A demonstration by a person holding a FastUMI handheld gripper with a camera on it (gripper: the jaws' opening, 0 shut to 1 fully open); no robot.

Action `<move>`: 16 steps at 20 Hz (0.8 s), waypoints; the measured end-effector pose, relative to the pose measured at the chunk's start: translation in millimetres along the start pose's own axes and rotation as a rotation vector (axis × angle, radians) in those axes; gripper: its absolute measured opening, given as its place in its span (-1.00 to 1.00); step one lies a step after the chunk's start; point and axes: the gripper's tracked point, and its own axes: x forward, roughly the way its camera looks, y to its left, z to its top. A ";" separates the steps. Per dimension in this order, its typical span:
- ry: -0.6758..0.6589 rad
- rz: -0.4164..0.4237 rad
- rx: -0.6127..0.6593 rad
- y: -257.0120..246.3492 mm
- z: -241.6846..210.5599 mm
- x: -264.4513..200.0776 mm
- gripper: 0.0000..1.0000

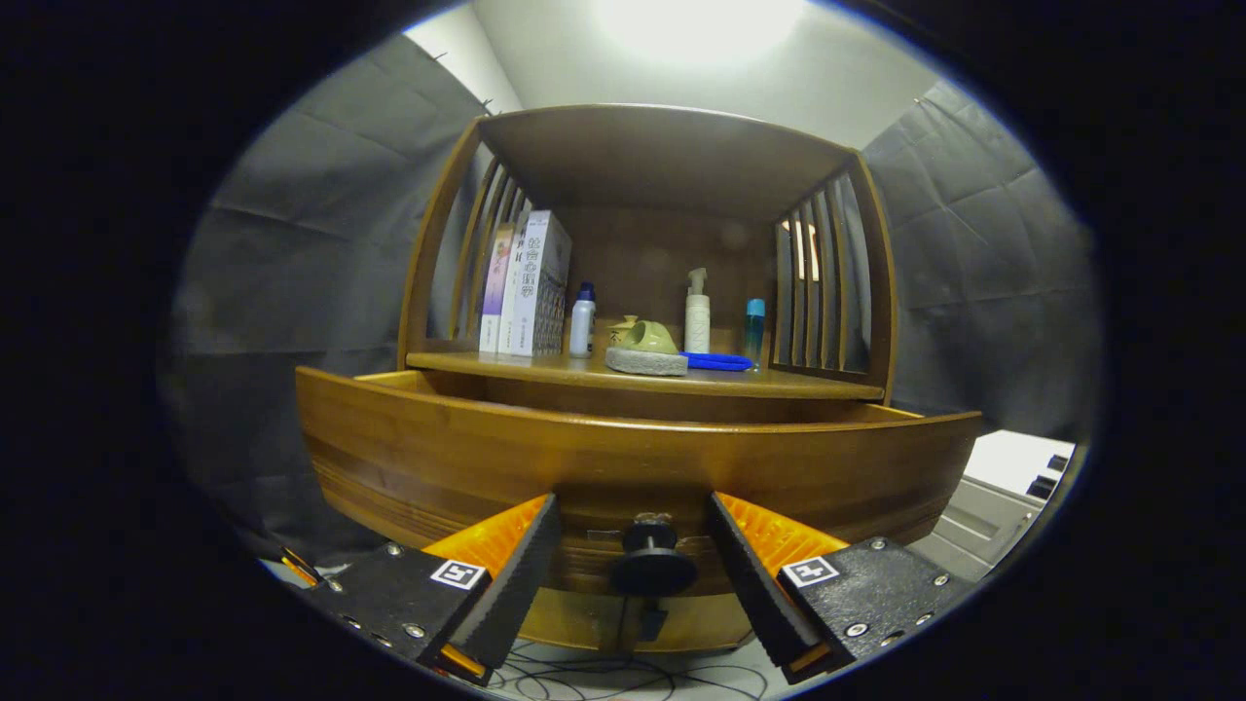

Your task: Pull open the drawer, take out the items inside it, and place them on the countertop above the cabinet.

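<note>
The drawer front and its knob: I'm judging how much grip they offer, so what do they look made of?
The drawer front looks like varnished wood: brown grain bands with a soft sheen, so probably smooth. The knob looks like dark metal or plastic; which one cannot be told. It sits between the open tool's ribbed black fingers, untouched.

Glossy varnished wood drawer (633,462) with a matt black knob (652,563); tongs (633,574) pads ribbed, open.

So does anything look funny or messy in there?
Not much. The drawer is pulled out, which the job calls for. The open fingers sit either side of its black knob without touching it. On the countertop, a green cup lies tipped on a grey pad.
</note>
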 end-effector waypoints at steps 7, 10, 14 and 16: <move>0.014 0.010 -0.023 0.8 1.1 12.5 0.89; 0.020 0.012 -0.029 -4.7 2.6 37.8 0.90; 0.025 0.011 -0.042 -5.0 2.8 53.1 0.90; 0.029 0.010 -0.041 -4.2 3.4 59.8 0.90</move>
